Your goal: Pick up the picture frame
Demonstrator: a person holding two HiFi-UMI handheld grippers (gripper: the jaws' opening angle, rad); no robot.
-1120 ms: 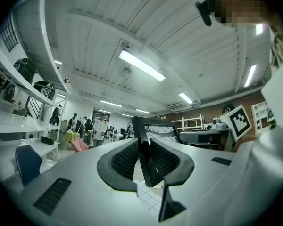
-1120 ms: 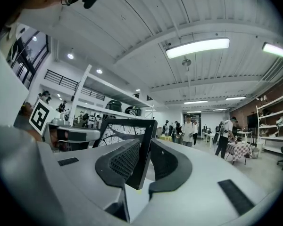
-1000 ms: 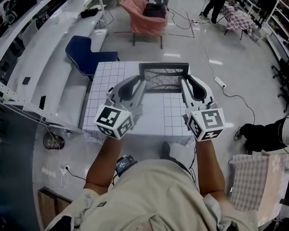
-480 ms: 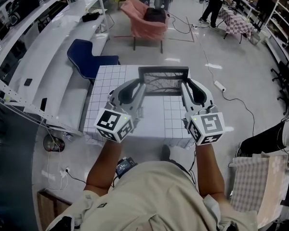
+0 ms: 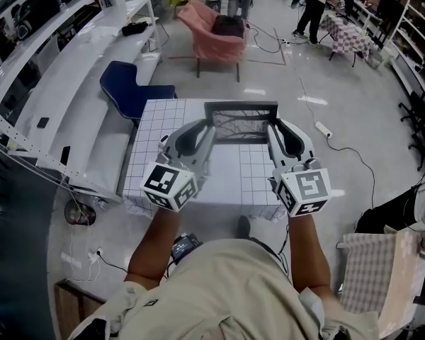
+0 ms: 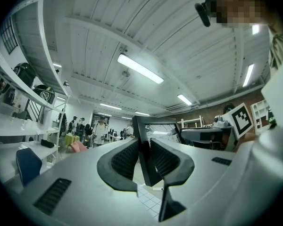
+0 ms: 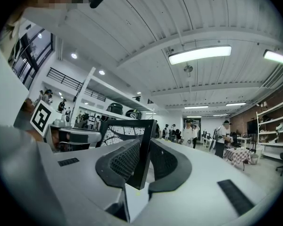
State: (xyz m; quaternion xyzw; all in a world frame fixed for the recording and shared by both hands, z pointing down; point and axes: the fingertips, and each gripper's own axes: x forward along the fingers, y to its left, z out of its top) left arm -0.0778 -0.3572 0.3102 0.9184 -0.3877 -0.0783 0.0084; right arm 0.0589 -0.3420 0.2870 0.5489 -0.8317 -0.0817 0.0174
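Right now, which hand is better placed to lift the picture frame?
Neither wins: the left gripper clamps the picture frame by its left edge, and the right gripper clamps it by its right edge. Lifting with both together looks steadiest.

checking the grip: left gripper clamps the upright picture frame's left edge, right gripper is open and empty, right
No: the right gripper is not open and empty. The right gripper view shows its jaws shut on the right edge of the picture frame. The left gripper does clamp the left edge.
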